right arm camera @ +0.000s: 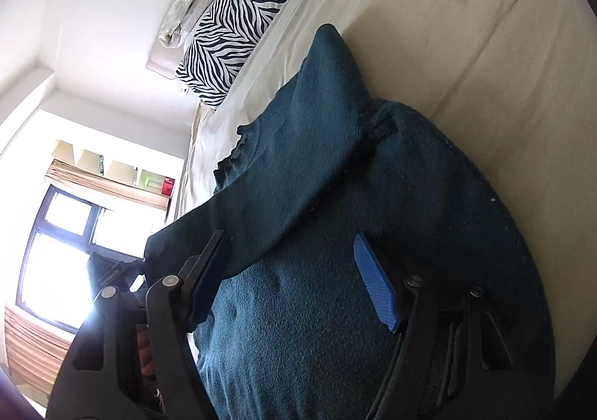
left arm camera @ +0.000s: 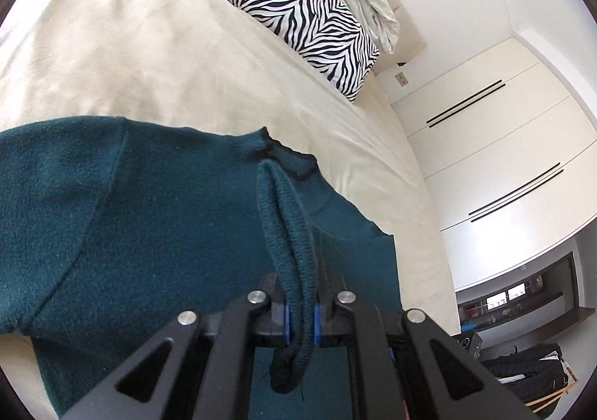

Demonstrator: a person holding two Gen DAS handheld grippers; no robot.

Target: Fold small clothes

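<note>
A dark teal knitted sweater point(left arm camera: 130, 203) lies across the cream-sheeted bed point(left arm camera: 149, 58), filling the lower left of the left wrist view and the centre of the right wrist view. At bottom centre of the left view, the left gripper point(left arm camera: 300, 319) has its jaws pinched tight on a ribbed fold of the sweater's edge. In the right view, the right gripper point(right arm camera: 294, 285) hangs over the sweater, jaws wide and gripping nothing, while a zebra-striped pillow point(right arm camera: 231, 31) sits at upper left.
</note>
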